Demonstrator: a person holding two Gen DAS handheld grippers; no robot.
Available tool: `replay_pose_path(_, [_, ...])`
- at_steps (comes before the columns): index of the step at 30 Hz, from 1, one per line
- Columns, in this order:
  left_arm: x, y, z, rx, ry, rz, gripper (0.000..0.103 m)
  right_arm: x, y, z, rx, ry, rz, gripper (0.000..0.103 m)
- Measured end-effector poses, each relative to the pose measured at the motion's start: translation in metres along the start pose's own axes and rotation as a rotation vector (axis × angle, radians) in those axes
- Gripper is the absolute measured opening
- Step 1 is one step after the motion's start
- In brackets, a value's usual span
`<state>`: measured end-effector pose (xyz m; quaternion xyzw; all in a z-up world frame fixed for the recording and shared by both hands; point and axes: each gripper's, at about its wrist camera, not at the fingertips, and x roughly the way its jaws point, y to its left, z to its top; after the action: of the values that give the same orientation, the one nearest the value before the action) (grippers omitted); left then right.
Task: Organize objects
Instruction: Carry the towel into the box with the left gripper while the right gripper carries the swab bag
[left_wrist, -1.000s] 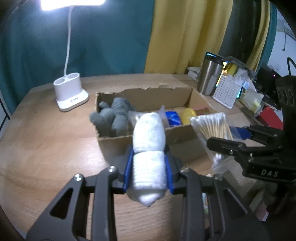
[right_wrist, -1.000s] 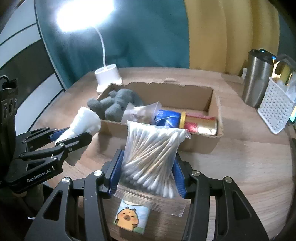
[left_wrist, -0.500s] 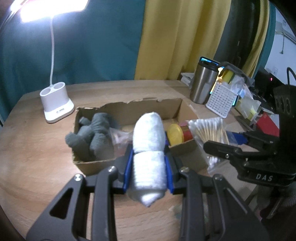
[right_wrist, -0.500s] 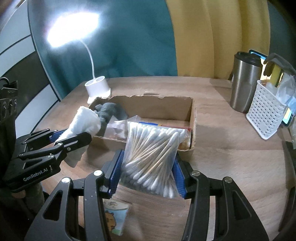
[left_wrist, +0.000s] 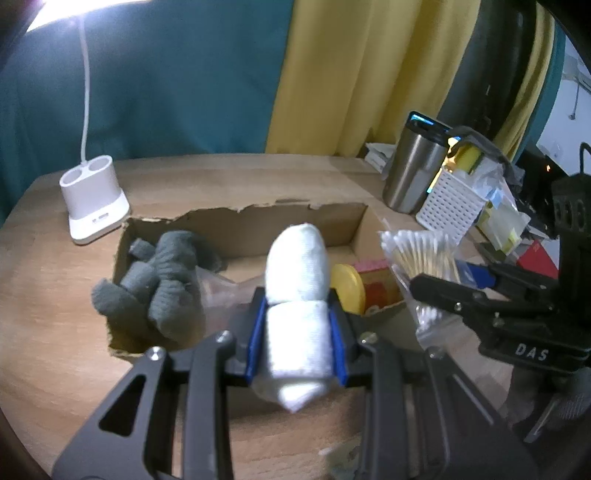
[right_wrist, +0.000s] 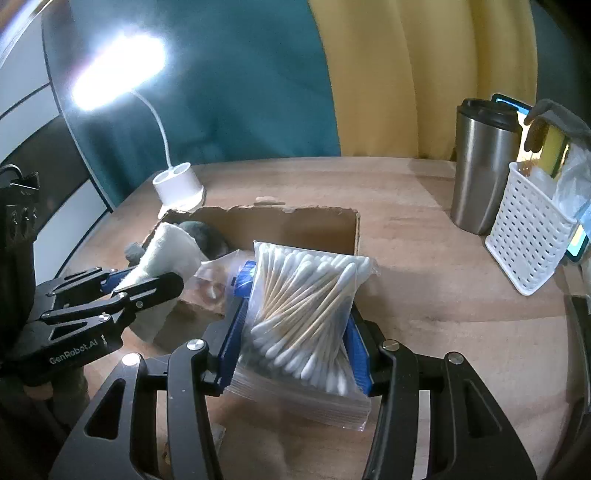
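My left gripper (left_wrist: 297, 338) is shut on a white rolled cloth (left_wrist: 297, 280), which sticks out forward over the near wall of an open cardboard box (left_wrist: 240, 225). Inside the box lie a grey knitted cloth (left_wrist: 162, 280), a clear plastic bag (left_wrist: 218, 288) and a can with a yellow lid (left_wrist: 349, 286). My right gripper (right_wrist: 295, 325) is shut on a clear zip bag of cotton swabs (right_wrist: 306, 306), held just in front of the box (right_wrist: 295, 225). Each gripper shows in the other's view: the right gripper (left_wrist: 480, 295) at the right, the left gripper (right_wrist: 110, 295) at the left.
A white desk lamp base (left_wrist: 94, 201) stands left of the box on the round wooden table (left_wrist: 55, 332). A steel tumbler (right_wrist: 480, 166) and a white perforated basket (right_wrist: 532, 236) with clutter stand at the right. Teal and yellow curtains hang behind.
Both grippers have shifted sideways along the table with their loads still held. The box and lamp now sit further left in the right wrist view and further right in the left wrist view.
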<state>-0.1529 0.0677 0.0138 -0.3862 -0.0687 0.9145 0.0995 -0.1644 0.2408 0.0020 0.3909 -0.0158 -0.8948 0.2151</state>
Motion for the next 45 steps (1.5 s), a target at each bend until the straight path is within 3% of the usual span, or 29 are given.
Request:
replay_pose_path(16, [0.039, -0.008, 0.018, -0.063, 0.016, -0.003, 0.031, 0.006, -0.024, 0.009, 0.024, -0.006, 0.001, 0.053])
replay_pose_path(26, [0.044, -0.011, 0.037, -0.072, -0.05, -0.027, 0.031, 0.005, -0.03, 0.015, 0.033, -0.016, -0.015, 0.053])
replay_pose_path(30, [0.075, -0.001, 0.029, -0.134, 0.048, -0.05, 0.031, 0.006, -0.028, 0.017, 0.025, -0.007, -0.025, 0.053])
replay_pose_path(36, [0.082, -0.001, 0.015, -0.136, 0.108, -0.086, 0.031, 0.006, -0.027, 0.019, 0.019, -0.003, -0.044, 0.053])
replay_pose_path(45, [0.069, -0.003, 0.003, -0.109, 0.129, -0.13, 0.031, 0.011, -0.013, 0.025, -0.009, 0.005, -0.047, 0.053])
